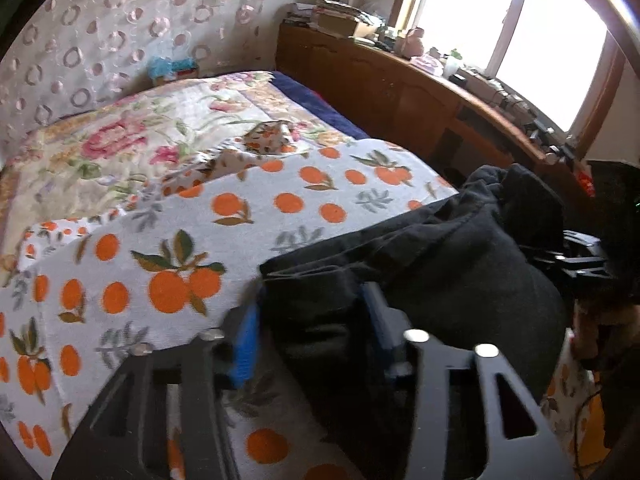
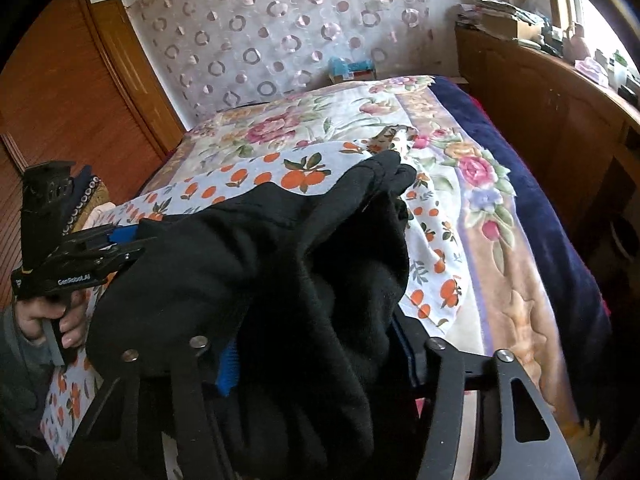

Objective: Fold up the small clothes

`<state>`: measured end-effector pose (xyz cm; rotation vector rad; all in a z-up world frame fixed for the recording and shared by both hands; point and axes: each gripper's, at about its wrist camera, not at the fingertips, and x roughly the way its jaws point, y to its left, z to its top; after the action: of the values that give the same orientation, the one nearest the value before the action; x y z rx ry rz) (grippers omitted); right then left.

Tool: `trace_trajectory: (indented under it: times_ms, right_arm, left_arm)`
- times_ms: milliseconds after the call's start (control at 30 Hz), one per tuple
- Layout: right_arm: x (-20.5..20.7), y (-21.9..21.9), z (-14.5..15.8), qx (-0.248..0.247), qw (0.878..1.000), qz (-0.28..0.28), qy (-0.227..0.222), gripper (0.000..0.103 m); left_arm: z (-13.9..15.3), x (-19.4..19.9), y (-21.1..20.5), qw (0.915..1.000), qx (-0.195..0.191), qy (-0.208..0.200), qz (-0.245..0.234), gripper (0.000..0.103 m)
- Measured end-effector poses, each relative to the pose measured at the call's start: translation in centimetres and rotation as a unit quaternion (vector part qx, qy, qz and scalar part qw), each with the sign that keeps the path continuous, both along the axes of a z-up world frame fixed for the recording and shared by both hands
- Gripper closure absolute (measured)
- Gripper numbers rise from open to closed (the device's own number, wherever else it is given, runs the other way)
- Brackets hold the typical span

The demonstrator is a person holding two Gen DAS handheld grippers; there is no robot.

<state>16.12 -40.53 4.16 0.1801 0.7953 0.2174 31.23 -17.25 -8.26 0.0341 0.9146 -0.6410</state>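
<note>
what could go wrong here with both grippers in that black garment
1. The black garment is bunched, not flat, so a fold now may trap creases.
2. It fills the right gripper view, hiding its edges.
3. The left gripper straddles only one edge; cloth could slip onto the orange-print sheet.

A lived-in bedroom at home. A bed (image 2: 500, 240) fills the room, spread with a floral quilt (image 1: 120, 140) and an orange-print sheet (image 1: 240, 220). A patterned curtain (image 2: 280, 32) hangs behind it; a cluttered wooden cabinet (image 1: 380, 80) runs beneath a bright window (image 1: 560, 40), and wooden doors (image 2: 72, 100) stand opposite.
</note>
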Motion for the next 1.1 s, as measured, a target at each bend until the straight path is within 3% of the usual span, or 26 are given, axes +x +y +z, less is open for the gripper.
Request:
trace_trajectory:
  times_ms: [100,200,467,600,900,1100]
  right_arm:
    - [-0.7,0.6,0.2,-0.004,1.0,0.008,-0.009,0.06]
    - [-1.1,1.0,0.4,-0.016,1.0,0.013,-0.014,0.07]
    - [-3.3,1.6,2.7,-0.04,0.997,0.019,-0.07,0.077]
    - [-4.1,3.0,4.1,-0.053,0.994,0.034,-0.094,0.077]
    - [-2.8,9.3,6.4,-0.07,0.983,0.102,-0.137,0.077]
    - [-0.2,14.9,7.2,-0.073,0.97,0.169,-0.158,0.077]
  left_arm:
    - [0.2,0.0,0.0,0.9998,-0.016,0.013,-0.006,0.086]
    - [1.0,-0.6,0.0,0.9998,-0.018,0.004,-0.008,0.091]
    - [6.6,-4.8,1.3,0.9958,-0.052,-0.075,-0.005,0.093]
    - [8.4,-6.8,3.2,0.9926,-0.047,-0.111,0.012,0.093]
    - [11.5,-9.6,11.2,0.9827,-0.052,-0.157,0.084,0.093]
    - [12.5,-11.4,17.6,0.9711,-0.041,-0.184,0.146,0.093]
